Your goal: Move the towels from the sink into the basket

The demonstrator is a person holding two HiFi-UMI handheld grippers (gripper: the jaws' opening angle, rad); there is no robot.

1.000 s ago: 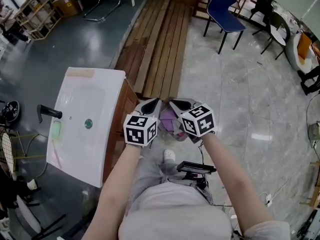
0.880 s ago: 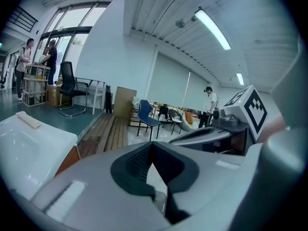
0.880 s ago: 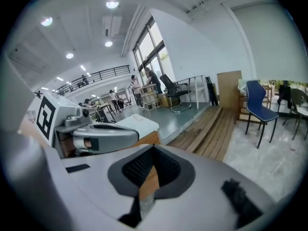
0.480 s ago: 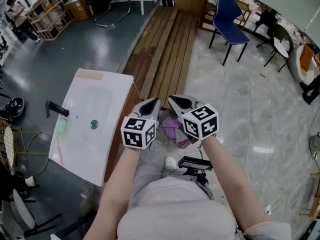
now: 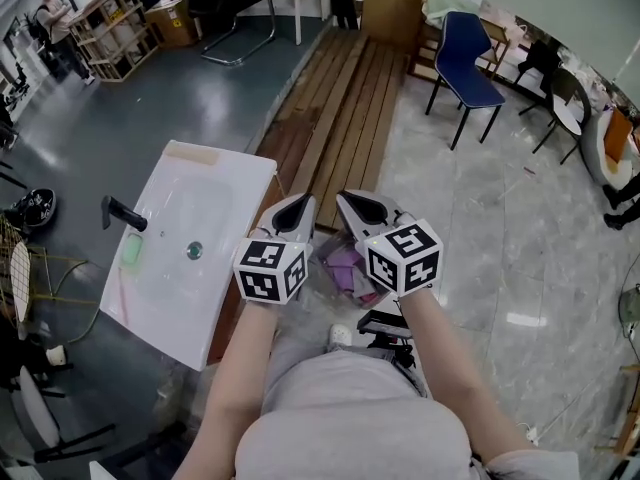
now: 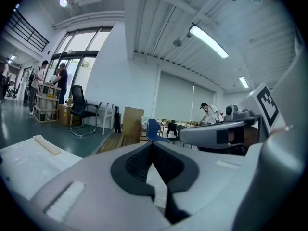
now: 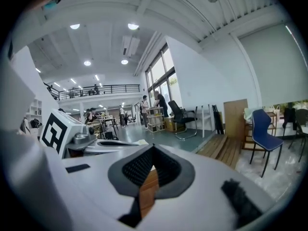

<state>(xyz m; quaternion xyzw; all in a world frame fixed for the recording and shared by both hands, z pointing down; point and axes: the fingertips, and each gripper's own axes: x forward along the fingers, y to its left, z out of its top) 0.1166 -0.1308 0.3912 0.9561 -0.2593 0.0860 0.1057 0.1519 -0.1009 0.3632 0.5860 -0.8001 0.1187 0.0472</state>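
The white sink (image 5: 170, 298) stands at the left of the head view, with a black tap (image 5: 124, 213) and a green item (image 5: 132, 251) beside the drain; no towel shows in its basin. Purple and pink towels (image 5: 346, 265) lie in the basket low between my arms, and the grippers hide most of the basket. My left gripper (image 5: 292, 211) and right gripper (image 5: 360, 206) are held side by side above it. Both are shut and empty. The left gripper (image 6: 153, 147) and the right gripper (image 7: 153, 152) each point out across the room.
Wooden planks (image 5: 340, 98) lie on the floor beyond the grippers. A blue chair (image 5: 465, 53) stands at the far right. A wooden cabinet edge (image 5: 232, 318) runs along the sink's right side. People stand at shelves (image 5: 110, 13) far left.
Both grippers have risen together over the basket, still shut and side by side. The head view has tilted up, so more of the room shows.
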